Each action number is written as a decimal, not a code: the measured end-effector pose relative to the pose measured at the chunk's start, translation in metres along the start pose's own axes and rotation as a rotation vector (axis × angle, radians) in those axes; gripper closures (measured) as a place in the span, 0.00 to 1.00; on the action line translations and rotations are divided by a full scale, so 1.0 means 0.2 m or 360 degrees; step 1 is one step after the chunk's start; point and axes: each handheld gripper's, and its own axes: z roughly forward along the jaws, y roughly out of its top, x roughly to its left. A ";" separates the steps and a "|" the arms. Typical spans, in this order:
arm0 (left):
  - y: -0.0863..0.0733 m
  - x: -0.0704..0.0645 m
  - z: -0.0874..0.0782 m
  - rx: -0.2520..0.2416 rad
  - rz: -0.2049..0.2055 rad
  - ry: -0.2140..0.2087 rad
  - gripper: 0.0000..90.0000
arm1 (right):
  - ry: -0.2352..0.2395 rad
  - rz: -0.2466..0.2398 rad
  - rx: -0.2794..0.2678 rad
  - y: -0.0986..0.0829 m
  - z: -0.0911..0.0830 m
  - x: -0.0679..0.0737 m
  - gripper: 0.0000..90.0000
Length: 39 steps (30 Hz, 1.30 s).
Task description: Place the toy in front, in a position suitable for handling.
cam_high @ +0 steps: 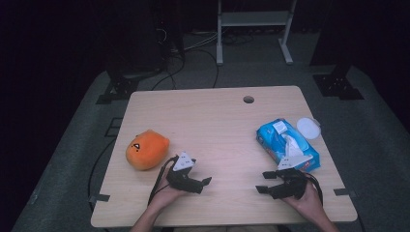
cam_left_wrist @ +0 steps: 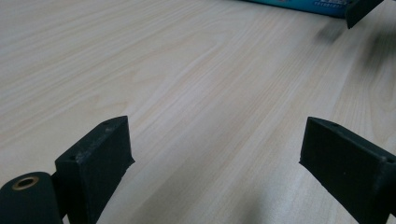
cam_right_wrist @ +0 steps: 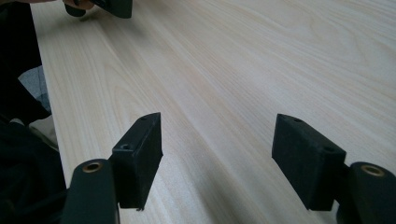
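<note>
Both hands low at the near edge of the table (cam_high: 217, 116), forearms coming in from the bottom of the high view and angled toward each other. The left gripper (cam_high: 207, 182) lies nearly flat just above the wood, held from below by the left hand (cam_high: 169, 192), its jaws pointing right across the table; its grey plate faces up. Jaws spread wide, nothing between them, and in the left gripper view there is bare wood grain in the gap. The right gripper (cam_high: 264, 182) mirrors it, cradled in the right hand (cam_high: 305, 198), jaws pointing left toward the other gripper and also wide apart with nothing held. The two tools face each other, well apart, with bare table between them. The wipes pack (cam_high: 287, 143), blue, lies just beyond the right gripper, its near end close behind that gripper's grey plate. The orange plush (cam_high: 147, 149) sits near the left gripper, up and to its left, not touching.
</note>
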 end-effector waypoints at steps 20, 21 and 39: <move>0.17 0.16 -0.33 -0.0272 -0.0009 0.0098 0.10 | -0.0007 -0.0015 0.0015 0.00 0.00 0.02 0.36; 0.17 0.17 -0.34 -0.0289 -0.0015 0.0109 0.10 | -0.0006 -0.0015 0.0016 0.00 0.00 0.02 0.36; 0.09 0.41 -0.65 -0.0438 -0.0167 0.0442 0.10 | 0.0008 -0.0027 0.0037 0.00 0.02 0.02 0.36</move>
